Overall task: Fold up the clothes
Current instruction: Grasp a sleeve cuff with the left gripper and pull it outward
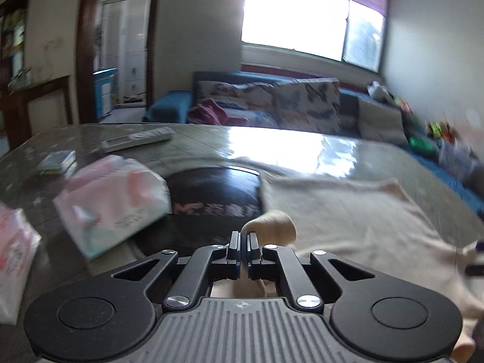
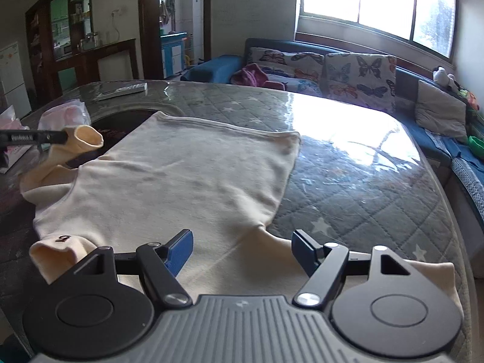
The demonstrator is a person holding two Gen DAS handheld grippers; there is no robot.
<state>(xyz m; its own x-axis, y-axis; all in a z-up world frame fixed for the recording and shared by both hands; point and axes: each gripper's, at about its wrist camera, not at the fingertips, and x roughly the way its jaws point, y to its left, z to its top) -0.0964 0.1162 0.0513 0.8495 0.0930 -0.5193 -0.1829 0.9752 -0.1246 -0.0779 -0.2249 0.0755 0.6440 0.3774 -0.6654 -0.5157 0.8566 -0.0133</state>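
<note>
A cream long-sleeved top (image 2: 187, 166) lies spread flat on the table, hem at the far side. My left gripper (image 1: 243, 236) is shut on the cuff of its left sleeve (image 1: 272, 224), and the cuff stands up off the table as an open tube. In the right wrist view that sleeve (image 2: 87, 139) hangs lifted from the left gripper (image 2: 65, 136) at the left edge. My right gripper (image 2: 242, 242) is open just above the near part of the top, with nothing between its blue pads (image 2: 181, 248). The collar (image 2: 60, 248) lies at the near left.
The table has a grey quilted star cover under clear plastic (image 2: 348, 181). Two soft tissue packs (image 1: 112, 199) and a dark round mat (image 1: 211, 193) lie left of the top, with a remote (image 1: 136, 139) farther back. A blue sofa with butterfly cushions (image 2: 332, 69) stands beyond.
</note>
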